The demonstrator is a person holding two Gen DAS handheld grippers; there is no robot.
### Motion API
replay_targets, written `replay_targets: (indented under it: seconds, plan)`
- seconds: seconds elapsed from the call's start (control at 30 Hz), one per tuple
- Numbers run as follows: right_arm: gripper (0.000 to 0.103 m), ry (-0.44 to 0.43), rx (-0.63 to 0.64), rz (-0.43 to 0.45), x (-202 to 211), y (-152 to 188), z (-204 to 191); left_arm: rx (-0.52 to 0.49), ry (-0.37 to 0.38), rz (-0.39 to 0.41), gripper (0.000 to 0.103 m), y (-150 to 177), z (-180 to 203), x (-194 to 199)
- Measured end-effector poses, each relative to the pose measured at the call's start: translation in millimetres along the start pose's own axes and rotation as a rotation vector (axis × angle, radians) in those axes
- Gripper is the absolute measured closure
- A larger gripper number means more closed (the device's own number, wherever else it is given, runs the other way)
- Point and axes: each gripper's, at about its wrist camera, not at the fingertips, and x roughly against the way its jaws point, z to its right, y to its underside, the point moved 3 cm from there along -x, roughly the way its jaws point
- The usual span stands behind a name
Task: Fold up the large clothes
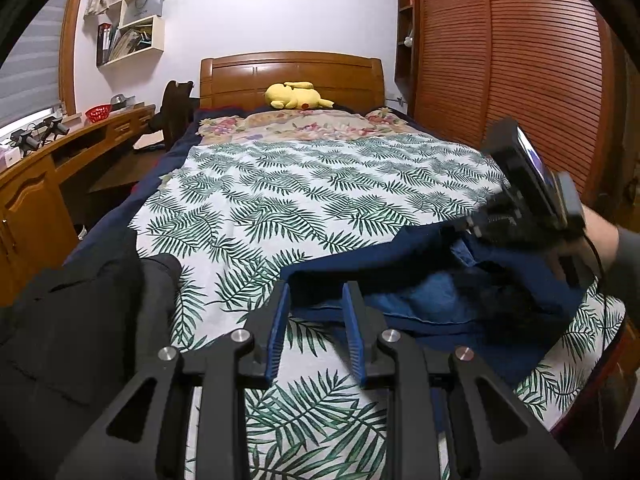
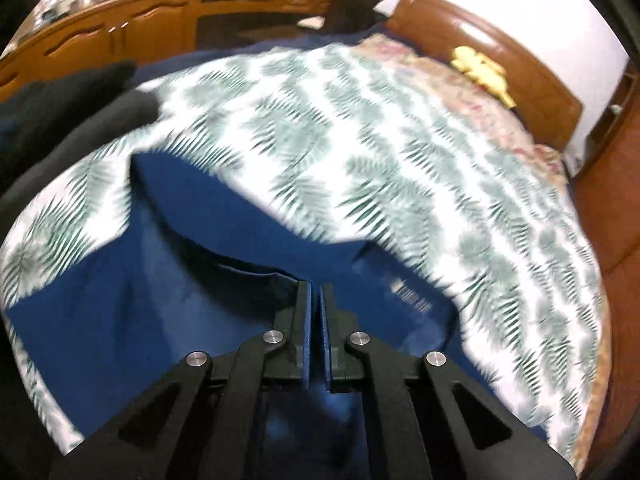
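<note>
A dark blue garment (image 1: 420,304) lies rumpled on the leaf-print bedspread (image 1: 300,200) at the near right of the bed. My left gripper (image 1: 316,288) hovers at its near left hem, fingers apart, with the hem's edge and bare spread showing between the tips. My right gripper (image 1: 466,232) reaches in from the right, a hand behind it, and the cloth rises toward its tips. In the right wrist view the blue garment (image 2: 120,300) fills the foreground and the right gripper (image 2: 316,286) has its pads pressed together where a fold's edge runs in.
A black garment (image 1: 80,320) is heaped at the bed's near left corner. A yellow plush toy (image 1: 296,96) rests by the wooden headboard (image 1: 292,76). A wooden desk (image 1: 40,184) runs along the left, and a slatted wardrobe (image 1: 520,60) stands on the right.
</note>
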Motion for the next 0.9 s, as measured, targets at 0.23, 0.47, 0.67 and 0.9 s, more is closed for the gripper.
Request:
replay_targets:
  seconds: [0.23,0.47,0.67,0.9]
  plan:
    - [0.101,0.168,-0.094,0.043,-7,-35,46,-0.013,0.019,-0.01,0.078,3,11,-3]
    - [0.041,0.173,-0.185,0.07,3,-30,66,-0.029,0.034,-0.014,0.078,2,21,-6]
    - [0.041,0.074,-0.165,0.066,26,10,53,-0.034,0.045,-0.004,0.078,-5,30,-7]
    - [0.041,0.002,-0.177,0.048,57,70,42,-0.055,0.057,-0.011,0.078,-8,44,-13]
